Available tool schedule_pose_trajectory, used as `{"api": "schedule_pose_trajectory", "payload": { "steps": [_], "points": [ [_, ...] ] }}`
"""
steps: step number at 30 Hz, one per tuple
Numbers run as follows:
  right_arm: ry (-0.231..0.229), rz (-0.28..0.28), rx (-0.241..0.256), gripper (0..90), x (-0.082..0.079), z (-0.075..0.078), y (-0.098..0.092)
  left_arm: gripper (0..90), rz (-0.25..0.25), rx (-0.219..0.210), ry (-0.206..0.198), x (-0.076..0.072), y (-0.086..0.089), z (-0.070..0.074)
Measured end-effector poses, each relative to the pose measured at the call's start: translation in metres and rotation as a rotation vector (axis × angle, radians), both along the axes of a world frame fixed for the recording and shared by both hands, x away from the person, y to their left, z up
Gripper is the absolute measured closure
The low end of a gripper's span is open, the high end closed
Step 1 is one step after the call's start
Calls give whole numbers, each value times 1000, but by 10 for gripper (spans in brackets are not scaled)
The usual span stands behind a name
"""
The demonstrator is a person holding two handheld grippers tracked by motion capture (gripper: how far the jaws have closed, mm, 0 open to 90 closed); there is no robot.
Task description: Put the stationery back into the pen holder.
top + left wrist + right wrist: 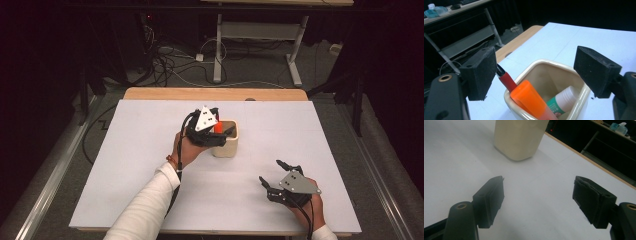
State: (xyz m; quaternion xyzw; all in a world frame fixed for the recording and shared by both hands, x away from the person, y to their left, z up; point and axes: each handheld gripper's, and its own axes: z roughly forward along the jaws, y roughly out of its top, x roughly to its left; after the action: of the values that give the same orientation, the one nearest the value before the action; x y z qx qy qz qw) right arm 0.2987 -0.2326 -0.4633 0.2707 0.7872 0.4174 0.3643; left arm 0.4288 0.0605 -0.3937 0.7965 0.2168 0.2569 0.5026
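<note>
The left tool [216, 131] hangs spread over the cup [226, 142], which stands mid-counter [150, 150] holding an orange tube [531, 101], a red pen [506, 80] and a white stick [562, 100], while the right tool [275, 175], also spread, rests on the counter well nearer the person than the cup.

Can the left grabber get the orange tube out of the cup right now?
Probably yes. The left gripper hangs right over the cream cup with its jaws wide open, and the orange tube pokes above the rim with nothing covering it.
</note>
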Motion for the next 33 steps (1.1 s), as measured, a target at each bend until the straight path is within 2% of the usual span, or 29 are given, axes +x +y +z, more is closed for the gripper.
{"api": "schedule_pose_trajectory", "payload": {
  "steps": [2,9,12,18,21,33],
  "points": [
    [-5,-5,3,230,0,0,0,143,5,10,-3,0,1,0],
    [-4,-10,20,199,0,1,-1,146,-8,38,-28,-5,6,4],
    [-2,-11,28,184,0,1,-1,146,-16,71,-41,-8,9,7],
    [3,-10,50,170,0,2,-1,147,-19,105,-62,-16,12,13],
    [-2,-2,43,170,-1,2,0,154,-21,123,-75,-21,13,14],
    [-5,8,40,173,-3,3,3,154,-33,154,-87,-32,20,14]
  ]
}}
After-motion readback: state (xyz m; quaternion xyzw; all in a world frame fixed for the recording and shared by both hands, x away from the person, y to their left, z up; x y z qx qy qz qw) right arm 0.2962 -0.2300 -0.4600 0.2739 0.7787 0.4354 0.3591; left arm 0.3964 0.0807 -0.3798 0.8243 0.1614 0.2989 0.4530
